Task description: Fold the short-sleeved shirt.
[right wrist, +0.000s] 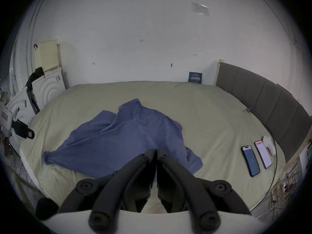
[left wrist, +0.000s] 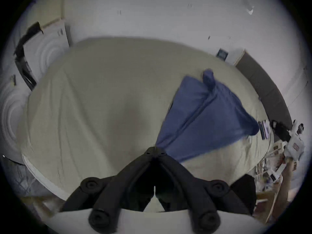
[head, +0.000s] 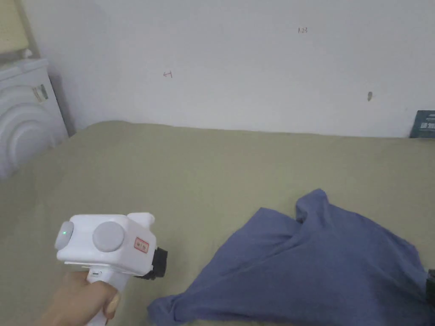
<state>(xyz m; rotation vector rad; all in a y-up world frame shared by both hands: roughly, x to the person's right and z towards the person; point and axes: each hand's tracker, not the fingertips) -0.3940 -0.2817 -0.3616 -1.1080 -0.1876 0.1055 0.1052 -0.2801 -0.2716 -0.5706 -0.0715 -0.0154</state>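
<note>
1. The left gripper [left wrist: 155, 150] has its jaws closed, pinching a corner of the blue shirt [left wrist: 204, 117].
2. The shirt lies bunched on the bed [right wrist: 211, 112], at five o'clock in the head view.
3. The right gripper [right wrist: 156, 153] has its jaws together over the cloth; I cannot tell if it grips.
4. Pull both corners apart gently until the shirt lies flat.

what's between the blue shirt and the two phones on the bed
Bare sheet between the shirt and the phones, seen in the right gripper view.

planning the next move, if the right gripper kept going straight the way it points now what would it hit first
Most likely the blue shirt: the right gripper, jaws together, points across it where it lies rumpled on the bed. Depth is unclear, so how high the tips ride above the cloth cannot be told.
</note>
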